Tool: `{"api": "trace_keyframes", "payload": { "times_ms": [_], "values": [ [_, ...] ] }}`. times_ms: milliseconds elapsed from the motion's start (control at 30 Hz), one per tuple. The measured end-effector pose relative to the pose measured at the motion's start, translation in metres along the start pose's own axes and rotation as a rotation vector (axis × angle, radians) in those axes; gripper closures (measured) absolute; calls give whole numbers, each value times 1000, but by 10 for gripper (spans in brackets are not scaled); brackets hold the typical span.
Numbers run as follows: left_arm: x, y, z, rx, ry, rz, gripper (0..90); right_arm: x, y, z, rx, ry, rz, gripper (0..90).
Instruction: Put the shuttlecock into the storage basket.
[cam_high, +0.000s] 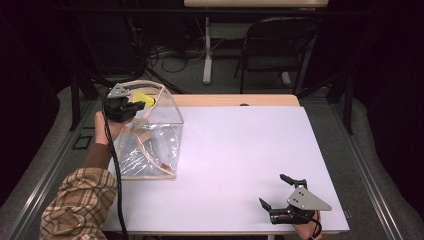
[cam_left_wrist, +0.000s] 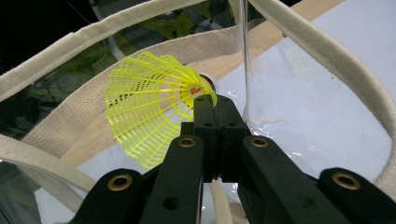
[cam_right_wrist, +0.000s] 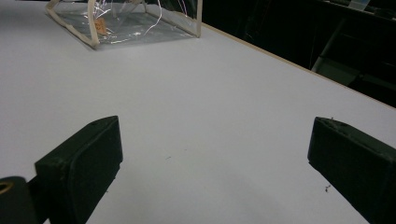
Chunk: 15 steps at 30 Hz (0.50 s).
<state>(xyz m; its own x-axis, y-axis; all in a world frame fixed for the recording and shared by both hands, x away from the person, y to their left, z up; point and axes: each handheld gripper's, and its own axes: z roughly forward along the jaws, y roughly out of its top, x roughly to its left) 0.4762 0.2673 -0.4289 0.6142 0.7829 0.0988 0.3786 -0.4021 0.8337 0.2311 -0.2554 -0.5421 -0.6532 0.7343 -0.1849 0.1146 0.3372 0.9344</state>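
Left tool (cam_left_wrist: 215, 105) pinches a yellow shuttlecock (cam_left_wrist: 149, 107) by its cork, directly above the clear bag's (cam_high: 150, 145) open mouth (right tool (cam_high: 283, 192), spread, idles far across the bench (cam_high: 240, 150)).

you have a white tabletop (cam_high: 240, 150) in front of you, with a pale wooden strip (cam_high: 235, 100) showing along its far edge. beyond it a dark folding chair (cam_high: 275, 45) stands on the grey floor (cam_high: 220, 82), beside a white table leg (cam_high: 207, 50). cables (cam_high: 170, 52) lie tangled on the floor near that leg.
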Motion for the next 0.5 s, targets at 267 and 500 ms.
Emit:
{"api": "trace_keyframes", "payload": {
  "times_ms": [267, 500],
  "values": [
    [2, -2, 3, 8, -7, -9, 894, 0, 0, 0, 1, -1, -1, 28],
    [3, -4, 5, 15, -11, -15, 894, 0, 0, 0, 3, -1, -1, 28]
  ]
}}
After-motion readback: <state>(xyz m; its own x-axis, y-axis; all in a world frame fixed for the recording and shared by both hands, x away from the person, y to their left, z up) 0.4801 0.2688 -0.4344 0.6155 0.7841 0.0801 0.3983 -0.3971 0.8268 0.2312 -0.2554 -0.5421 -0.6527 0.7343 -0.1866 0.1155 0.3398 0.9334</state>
